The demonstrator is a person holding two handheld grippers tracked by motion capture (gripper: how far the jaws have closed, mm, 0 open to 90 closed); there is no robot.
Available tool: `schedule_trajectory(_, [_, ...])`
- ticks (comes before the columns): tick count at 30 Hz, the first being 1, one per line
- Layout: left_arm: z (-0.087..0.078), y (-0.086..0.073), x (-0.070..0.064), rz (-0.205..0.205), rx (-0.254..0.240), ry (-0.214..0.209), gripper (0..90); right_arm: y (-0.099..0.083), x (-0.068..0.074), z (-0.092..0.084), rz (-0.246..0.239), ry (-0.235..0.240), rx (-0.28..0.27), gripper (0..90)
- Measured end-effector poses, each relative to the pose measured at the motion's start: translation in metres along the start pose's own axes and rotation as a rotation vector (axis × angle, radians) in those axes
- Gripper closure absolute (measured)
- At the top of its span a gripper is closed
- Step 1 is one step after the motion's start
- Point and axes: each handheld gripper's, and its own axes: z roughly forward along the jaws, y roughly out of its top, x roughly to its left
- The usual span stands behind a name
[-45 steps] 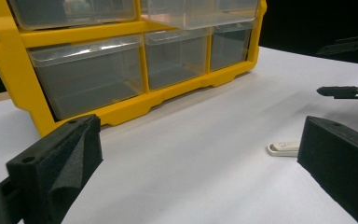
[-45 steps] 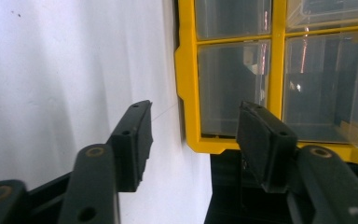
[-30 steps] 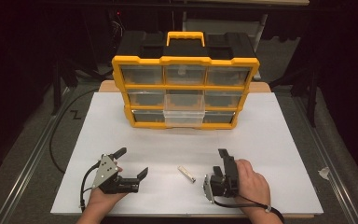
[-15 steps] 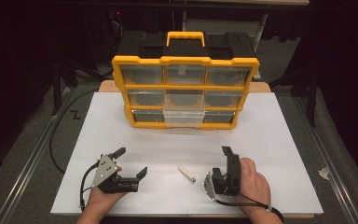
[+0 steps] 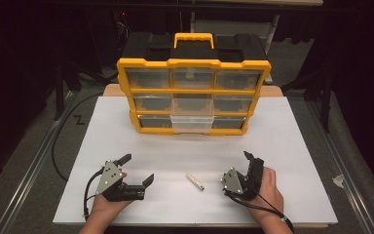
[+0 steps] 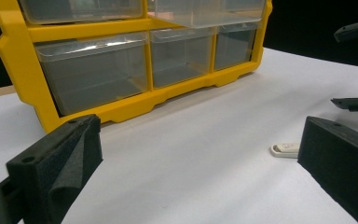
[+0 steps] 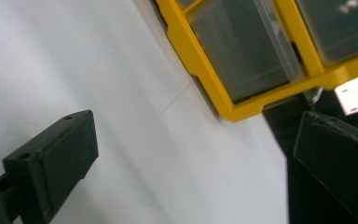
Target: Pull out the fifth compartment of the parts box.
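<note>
The high view shows a white tabletop (image 5: 292, 146) with a yellow drawer cabinet (image 5: 193, 95) standing at its far middle, its clear centre drawer (image 5: 192, 122) in the lower rows pulled out a little toward the person. Near the front edge, a small white stick-shaped piece (image 5: 195, 182) lies flat on the tabletop between the two hands, touching neither. The left gripper (image 5: 137, 170) sits to its left in the person's left hand, tilted, with its fingers spread wide and nothing between them. The right gripper (image 5: 251, 163) sits just to the right of the piece in the right hand (image 5: 268, 187), turned on its side; its fingers have just been opening and now stand wide apart, empty. In the left gripper view, the two black foam fingers (image 6: 60, 168) frame the bare tabletop, with the white piece lying just beside the right-hand finger and the cabinet's lower drawers beyond. In the right gripper view, the fingers (image 7: 56, 158) are far apart over the white surface, with a corner of the yellow cabinet at the upper right.
</note>
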Motion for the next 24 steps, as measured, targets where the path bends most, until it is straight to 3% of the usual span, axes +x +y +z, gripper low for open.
schedule_trajectory(17, [0.001, 0.0, 0.002, -0.028, 0.011, 0.0, 0.4, -0.019, -0.018, 0.001, 0.461, 0.186, -0.038, 1.0])
schedule_trajectory(24, [0.002, 0.0, 0.003, -0.027, 0.015, 0.004, 0.6, -0.025, -0.017, 0.001, 0.574, 0.258, -0.045, 1.1])
